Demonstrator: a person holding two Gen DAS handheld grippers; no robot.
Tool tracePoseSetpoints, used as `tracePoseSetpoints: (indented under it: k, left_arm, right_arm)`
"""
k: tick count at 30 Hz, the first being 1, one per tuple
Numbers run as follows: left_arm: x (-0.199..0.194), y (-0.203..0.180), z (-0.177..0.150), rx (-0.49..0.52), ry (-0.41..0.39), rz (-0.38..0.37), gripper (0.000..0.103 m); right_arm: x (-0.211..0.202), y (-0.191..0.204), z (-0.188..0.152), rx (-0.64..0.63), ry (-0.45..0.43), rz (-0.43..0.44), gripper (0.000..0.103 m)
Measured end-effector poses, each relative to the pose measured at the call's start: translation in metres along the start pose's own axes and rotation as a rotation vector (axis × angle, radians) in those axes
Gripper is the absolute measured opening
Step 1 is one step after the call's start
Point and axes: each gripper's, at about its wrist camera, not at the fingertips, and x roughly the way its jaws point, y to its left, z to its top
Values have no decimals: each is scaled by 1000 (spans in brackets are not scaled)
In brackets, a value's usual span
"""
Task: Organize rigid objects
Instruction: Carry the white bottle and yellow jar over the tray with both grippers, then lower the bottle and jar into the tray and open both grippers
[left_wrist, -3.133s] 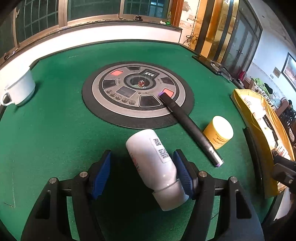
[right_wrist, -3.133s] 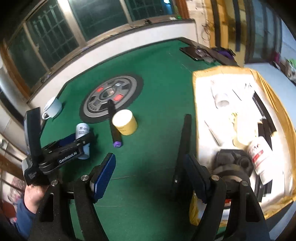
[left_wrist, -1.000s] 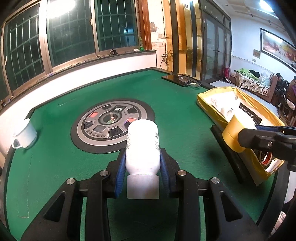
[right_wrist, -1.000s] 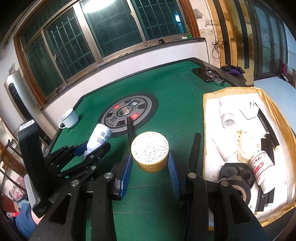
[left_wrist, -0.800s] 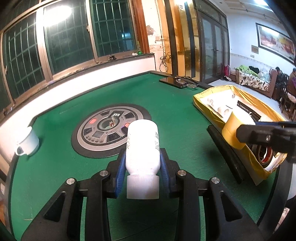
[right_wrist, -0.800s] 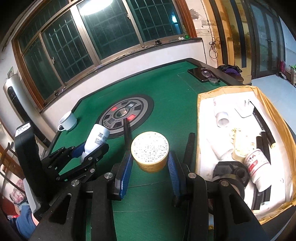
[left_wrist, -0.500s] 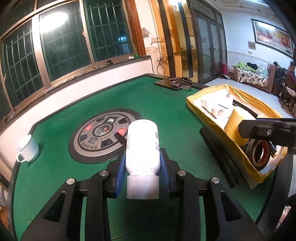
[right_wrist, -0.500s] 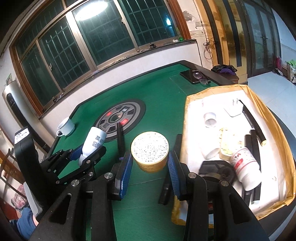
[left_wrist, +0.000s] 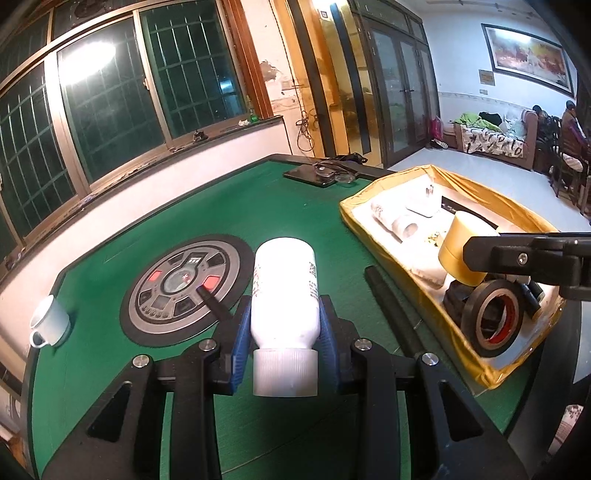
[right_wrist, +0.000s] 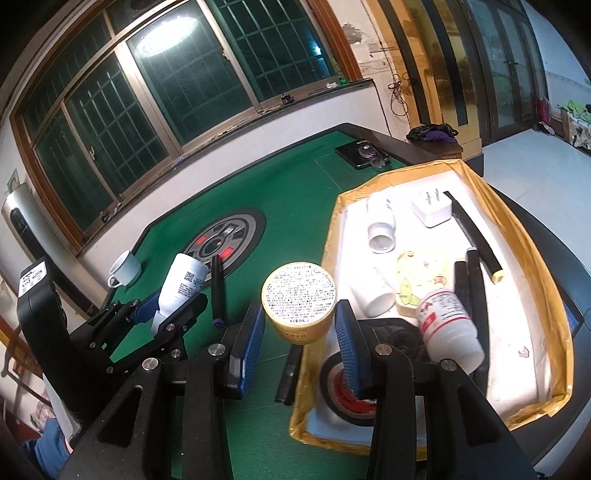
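Nearest in the left wrist view: left gripper, blue pads pinching a white bottle at its lower body, ribbed cap toward the camera, base pointing away over the felt. Small printed label with a square code on the bottle's side; text too small to read.

Nearest in the right wrist view: right gripper, blue pads clamped on a yellow jar, held off the table at the near-left rim of the tray. Dense dotted print across the jar's pale round face, with a line along the lower edge that looks like a volume marking, though blur leaves that unsure.

Just beyond, inside the tray: black tape roll with a red inner ring at the near corner; a white bottle with red label tilted over it, its writing unreadable; a cartoon card; black sticks; a lying white tube; a white plug at the far end.

Left of the tray, on the green felt: a black bar along the tray's edge, a black pen with a purple tip reaching onto the round panel with lit red buttons. Farther left, a white cup near the table's rim. At the far corner, a dark tablet with small things on it.
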Motion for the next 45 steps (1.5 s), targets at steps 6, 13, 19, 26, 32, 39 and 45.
tracePoseSetpoints:
  k: [6,13,19,26,32,39,45]
  left_arm:
    - [2,-17,8,27,-4,-8,32]
    - [3,-38,15,63,-8,-19,32]
    - [6,-55,20,93,-4,-30,32]
    - [10,-78,23,119,0,-58,32]
    - [12,-93,24,136,2,-85,32]
    - [16,-102,23,142,10,-103,32]
    - [18,-104,23,135,12,-113,32]
  right_arm:
    - [-9,-19,3,18,-15,-7,35]
    - [-18,-38,4,45,-25,-17,35]
    - [-23,-56,4,65,-30,-31,35]
    - [-27,-74,8,79,-31,-52,35]
    - [-32,-81,11,81,-36,-77,35]
    - [-27,-84,16,69,-24,-92,35]
    - [-18,-85,24,55,-10,-117,35]
